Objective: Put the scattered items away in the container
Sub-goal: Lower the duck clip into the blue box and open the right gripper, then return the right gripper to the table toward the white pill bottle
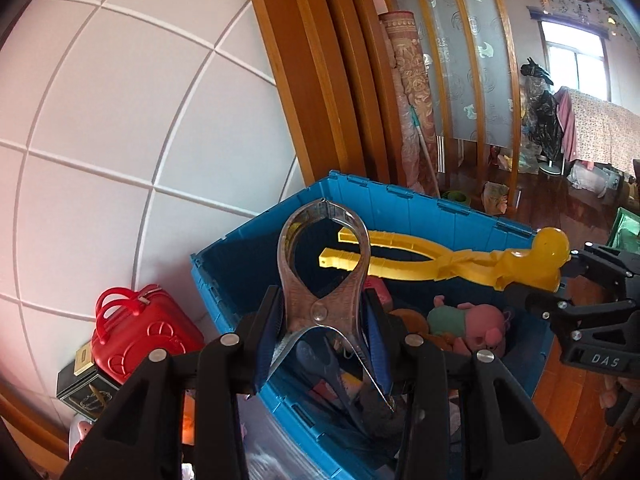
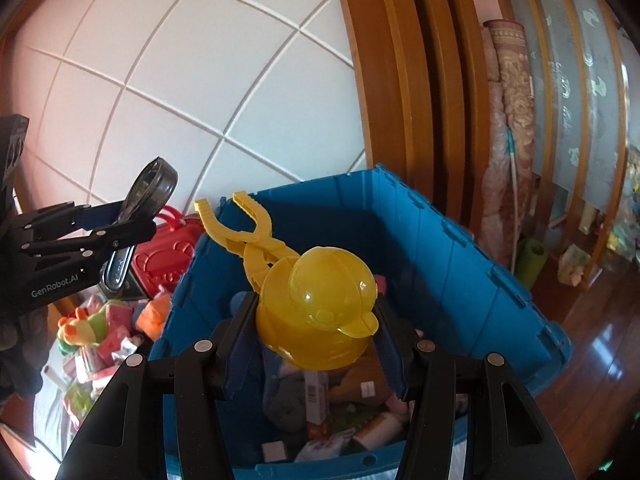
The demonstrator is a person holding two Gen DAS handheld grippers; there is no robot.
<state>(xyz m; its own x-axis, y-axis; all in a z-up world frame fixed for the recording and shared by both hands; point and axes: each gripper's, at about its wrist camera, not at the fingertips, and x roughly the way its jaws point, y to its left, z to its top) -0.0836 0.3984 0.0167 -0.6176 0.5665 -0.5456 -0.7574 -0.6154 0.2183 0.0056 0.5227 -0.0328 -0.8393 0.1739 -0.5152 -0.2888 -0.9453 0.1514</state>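
The left gripper (image 1: 322,340) has its fingers (image 1: 267,332) pinching a shiny metal clamp (image 1: 323,264). The fingers squeeze it near its middle pin. The round loop end of the clamp sticks up and away from the gripper, over the near edge of the blue bin (image 1: 420,204). In the right wrist view the same clamp (image 2: 154,188) shows at the left, outside the bin and held up in the air.

The right gripper (image 2: 316,332) has its fingers (image 2: 240,336) pinching a yellow duck toy (image 2: 320,312). They press on the two sides of the duck's round body. The duck's long yellow handles (image 2: 240,224) reach away from the gripper toward the far left corner of the bin (image 2: 460,248). The duck hangs over the open bin and does not touch what is inside.

In the left wrist view the duck toy (image 1: 532,256) reaches across the top of the bin from the right, with the right gripper (image 1: 560,280) behind it.

Down in the bin lie a pink soft toy (image 1: 476,320) and small boxes (image 2: 316,396). A red case (image 1: 140,328) stands just beside the bin, against the white wall (image 1: 120,120). More toys (image 2: 92,332) lie in a pile to the left of the bin.
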